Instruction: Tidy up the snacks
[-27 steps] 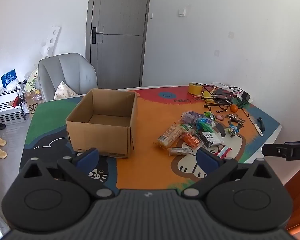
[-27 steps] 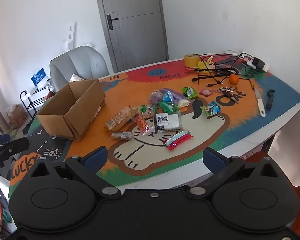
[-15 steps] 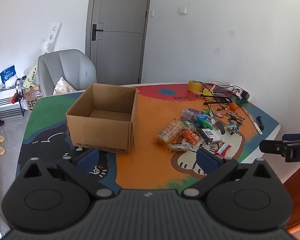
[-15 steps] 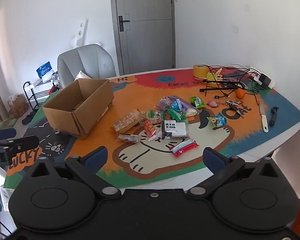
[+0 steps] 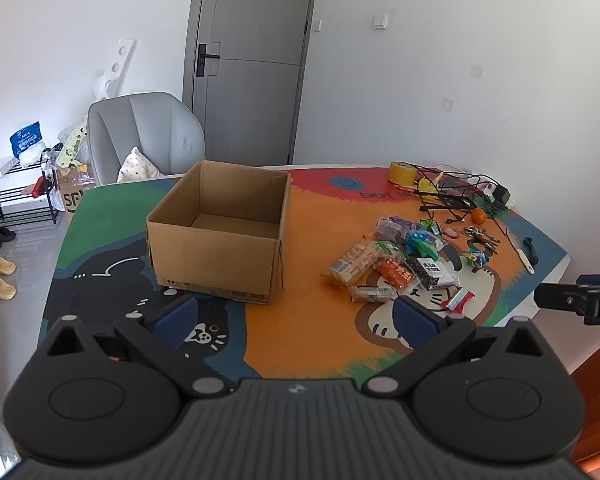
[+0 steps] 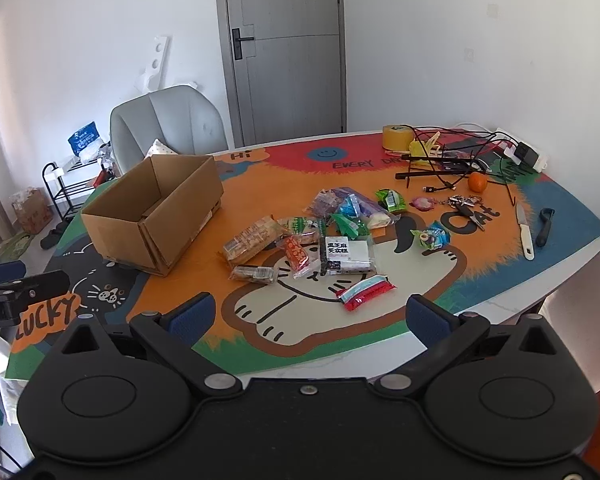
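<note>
Cat-print table point(image 6: 500, 280) bears upright, open-topped cardboard box point(image 6: 152, 216) beside snacks point(image 6: 312, 240).

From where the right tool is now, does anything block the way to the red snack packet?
Nothing visible does. The red packet lies nearest the table edge, with only bare mat between it and the open right tool. The other snacks lie behind it.
</note>
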`<state>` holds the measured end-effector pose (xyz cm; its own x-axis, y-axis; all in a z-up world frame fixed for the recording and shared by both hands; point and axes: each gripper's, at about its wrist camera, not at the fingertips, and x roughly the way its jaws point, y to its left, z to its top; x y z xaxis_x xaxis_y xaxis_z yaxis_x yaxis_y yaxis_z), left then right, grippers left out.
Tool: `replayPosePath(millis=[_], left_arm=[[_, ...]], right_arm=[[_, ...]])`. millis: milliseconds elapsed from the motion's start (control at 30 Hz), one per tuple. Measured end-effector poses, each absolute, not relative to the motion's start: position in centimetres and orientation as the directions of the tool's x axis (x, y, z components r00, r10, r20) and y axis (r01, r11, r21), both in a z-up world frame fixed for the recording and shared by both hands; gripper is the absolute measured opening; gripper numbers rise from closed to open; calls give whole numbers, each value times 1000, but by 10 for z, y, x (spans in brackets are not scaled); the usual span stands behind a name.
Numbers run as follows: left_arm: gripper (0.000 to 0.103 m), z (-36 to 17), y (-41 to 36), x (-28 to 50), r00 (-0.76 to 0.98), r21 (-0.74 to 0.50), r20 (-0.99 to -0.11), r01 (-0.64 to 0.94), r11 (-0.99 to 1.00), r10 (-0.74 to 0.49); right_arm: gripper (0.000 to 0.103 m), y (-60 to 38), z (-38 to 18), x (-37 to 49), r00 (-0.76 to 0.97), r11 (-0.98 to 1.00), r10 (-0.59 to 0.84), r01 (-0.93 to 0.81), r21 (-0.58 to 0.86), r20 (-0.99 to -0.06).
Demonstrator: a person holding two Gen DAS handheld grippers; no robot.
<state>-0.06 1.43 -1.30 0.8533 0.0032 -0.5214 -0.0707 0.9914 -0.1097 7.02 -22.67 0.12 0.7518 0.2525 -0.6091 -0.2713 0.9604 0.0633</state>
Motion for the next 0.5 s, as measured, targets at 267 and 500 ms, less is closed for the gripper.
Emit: replayPosePath(millis=[267,500], left_arm=[[103,-14,14,-2,853,-110,-522,-65,992,-2],[103,-14,10,-2,851,-101,-525,-57,993,-5]], right_arm=[[103,-226,2,72,748,959,253,-275,60,-614],[103,-225,2,71,748,959,252,-276,58,-614]])
